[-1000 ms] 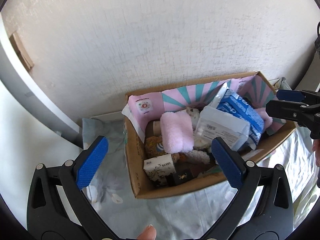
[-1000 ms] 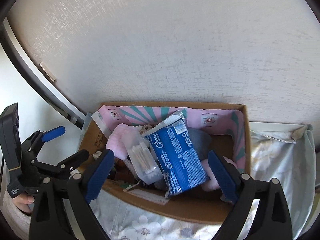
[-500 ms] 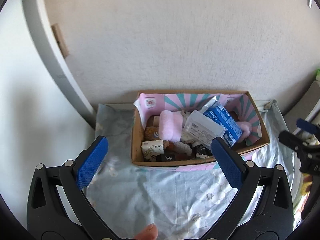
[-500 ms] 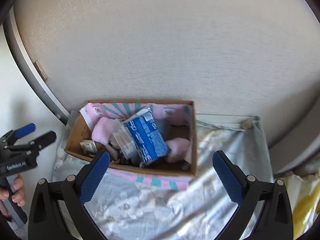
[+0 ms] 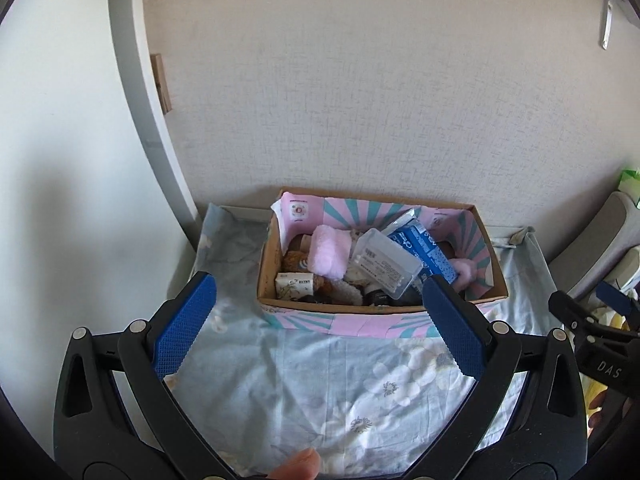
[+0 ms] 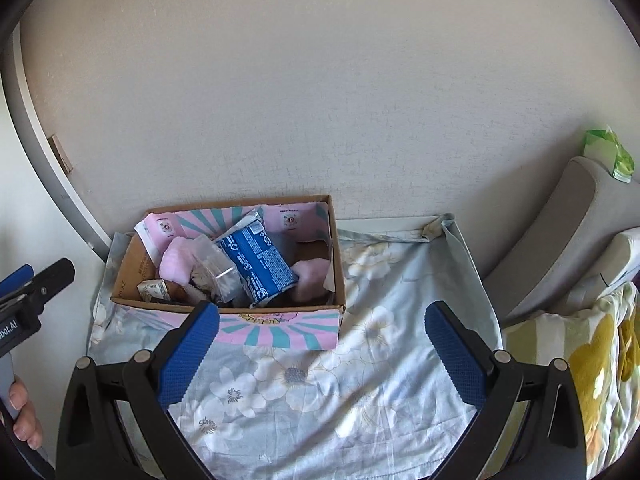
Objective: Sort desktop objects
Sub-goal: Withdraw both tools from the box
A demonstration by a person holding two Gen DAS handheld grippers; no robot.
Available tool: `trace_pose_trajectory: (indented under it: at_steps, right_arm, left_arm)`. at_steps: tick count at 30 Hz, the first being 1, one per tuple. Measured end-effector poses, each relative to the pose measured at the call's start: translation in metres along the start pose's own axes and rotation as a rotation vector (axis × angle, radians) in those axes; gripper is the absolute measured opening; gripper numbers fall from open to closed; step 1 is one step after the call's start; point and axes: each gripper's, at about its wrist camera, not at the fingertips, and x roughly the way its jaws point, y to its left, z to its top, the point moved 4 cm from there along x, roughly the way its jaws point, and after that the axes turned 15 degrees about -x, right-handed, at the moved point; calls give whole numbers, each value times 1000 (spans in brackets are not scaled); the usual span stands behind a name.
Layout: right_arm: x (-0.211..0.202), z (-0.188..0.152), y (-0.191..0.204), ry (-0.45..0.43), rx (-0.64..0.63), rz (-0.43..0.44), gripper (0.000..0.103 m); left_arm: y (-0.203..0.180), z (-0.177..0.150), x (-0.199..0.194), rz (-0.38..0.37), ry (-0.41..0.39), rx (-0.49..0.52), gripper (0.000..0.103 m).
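Note:
A cardboard box (image 5: 268,264) (image 6: 338,264) with a pink and teal striped lining stands against the wall on a small table draped in a pale blue floral cloth (image 5: 320,380) (image 6: 380,360). Packed inside are a blue packet (image 5: 428,250) (image 6: 258,264), a clear plastic case of cotton swabs (image 5: 384,266) (image 6: 218,274), a pink fluffy cloth (image 5: 328,254) (image 6: 178,264) and a small white carton (image 5: 294,284). My left gripper (image 5: 320,312) is open above the cloth, short of the box, holding nothing. My right gripper (image 6: 322,340) is open too, held back from the box, empty.
A white wall rises directly behind the box. A grey door frame (image 5: 132,100) runs down the left. To the right are a grey cushion (image 6: 560,232), a yellow floral pillow (image 6: 592,360) and a green packet (image 6: 608,154). A fingertip (image 5: 296,468) shows at the bottom edge.
Both grippers have pulled back and up from the box, which now looks smaller and farther off. The right gripper's jaws stand wider than a second ago. The box's contents have not shifted.

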Motion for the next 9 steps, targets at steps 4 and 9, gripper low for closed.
trace_pose_trajectory:
  at_steps: [4,9]
  right_arm:
    - [0,0,-2,-7,2,-2,102]
    - [1,0,-2,-6,1,-4,103]
  left_arm:
    - [-3,1,0,-5,-12,-2,103]
    - [-6,0,0,1,-19,-2,103]
